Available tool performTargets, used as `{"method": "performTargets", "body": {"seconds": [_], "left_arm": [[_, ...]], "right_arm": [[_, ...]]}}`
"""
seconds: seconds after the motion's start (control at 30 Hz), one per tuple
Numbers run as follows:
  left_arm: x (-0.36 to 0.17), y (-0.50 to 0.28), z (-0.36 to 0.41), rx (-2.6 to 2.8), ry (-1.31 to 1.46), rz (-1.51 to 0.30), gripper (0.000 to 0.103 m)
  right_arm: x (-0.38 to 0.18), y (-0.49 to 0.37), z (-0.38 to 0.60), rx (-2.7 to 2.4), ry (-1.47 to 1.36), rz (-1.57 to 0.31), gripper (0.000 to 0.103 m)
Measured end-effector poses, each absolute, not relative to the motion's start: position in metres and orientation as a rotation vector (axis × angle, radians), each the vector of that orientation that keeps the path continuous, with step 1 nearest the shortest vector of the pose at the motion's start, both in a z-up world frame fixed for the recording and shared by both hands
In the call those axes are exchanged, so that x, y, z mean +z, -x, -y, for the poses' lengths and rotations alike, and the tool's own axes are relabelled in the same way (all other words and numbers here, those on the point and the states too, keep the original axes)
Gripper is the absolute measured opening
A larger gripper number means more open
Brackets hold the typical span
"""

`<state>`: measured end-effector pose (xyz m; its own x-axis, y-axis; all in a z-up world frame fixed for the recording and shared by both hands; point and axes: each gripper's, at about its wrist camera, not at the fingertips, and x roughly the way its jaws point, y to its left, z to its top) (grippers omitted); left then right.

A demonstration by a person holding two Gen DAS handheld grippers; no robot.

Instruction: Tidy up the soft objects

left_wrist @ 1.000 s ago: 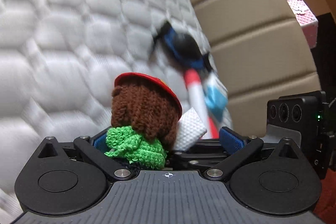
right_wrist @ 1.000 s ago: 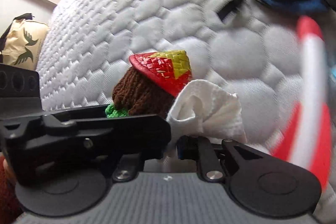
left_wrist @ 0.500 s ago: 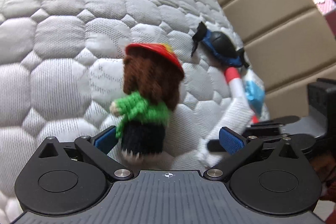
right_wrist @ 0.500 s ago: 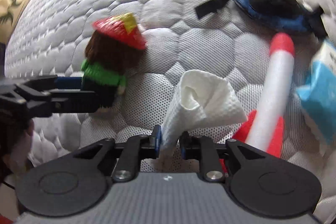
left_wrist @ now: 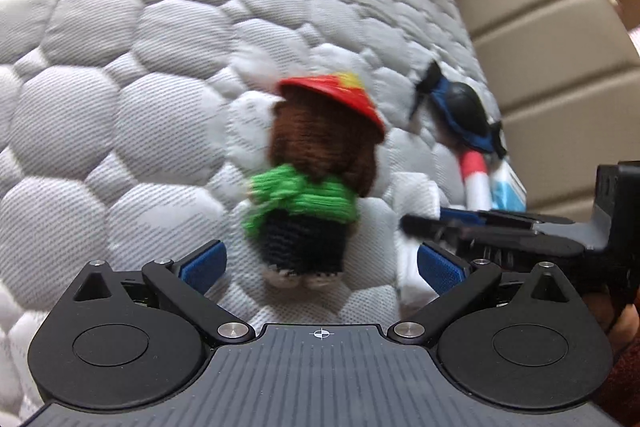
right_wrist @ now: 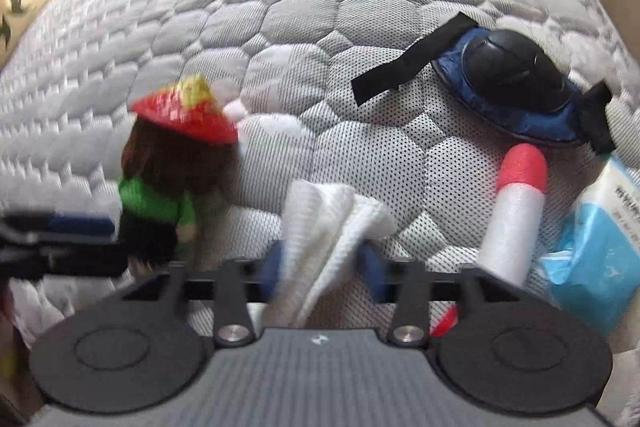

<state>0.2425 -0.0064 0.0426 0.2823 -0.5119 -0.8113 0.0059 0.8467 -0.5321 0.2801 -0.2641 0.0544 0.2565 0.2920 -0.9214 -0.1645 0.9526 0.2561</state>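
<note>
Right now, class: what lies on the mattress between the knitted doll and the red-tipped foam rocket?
The white paper towel, standing crumpled between the knitted doll and the foam rocket. The right wrist view shows it, between the right gripper's fingers.

left gripper [left_wrist: 320, 263]: jaws wide apart | right gripper [right_wrist: 322, 267]: jaws parted

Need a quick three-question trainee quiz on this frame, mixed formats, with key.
1. True or false: the left tool is clamped on the crocheted doll with the red straw hat.
2. What lies between the right tool's pads: A) white paper towel B) red-tipped white foam rocket C) blue tissue packet?
3. What surface do the items lie on?

Key: 1 false, the tool is open; 2 A; 3 white quilted mattress.
</note>
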Motion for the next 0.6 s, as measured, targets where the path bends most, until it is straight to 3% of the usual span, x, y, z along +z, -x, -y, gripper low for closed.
{"method": "performTargets", "body": {"seconds": [0.3,0.47,0.6], "left_arm": [[0.034,-0.229,-0.002,-0.210,0.308,-1.320,0.103],[0.032,-0.240,0.011,-0.195,0.234,-1.355,0.103],[0.032,-0.244,0.011,-0.248,0.262,-1.334,0.103]], "right_arm": [[0.122,-0.292,0.228,0.596,-0.368,-1.153,0.011],[0.105,-0.308,0.185,0.577,-0.177,-1.151,0.012],[0.102,-0.295,0.214,0.488,-0.184,-1.166,0.012]]}}
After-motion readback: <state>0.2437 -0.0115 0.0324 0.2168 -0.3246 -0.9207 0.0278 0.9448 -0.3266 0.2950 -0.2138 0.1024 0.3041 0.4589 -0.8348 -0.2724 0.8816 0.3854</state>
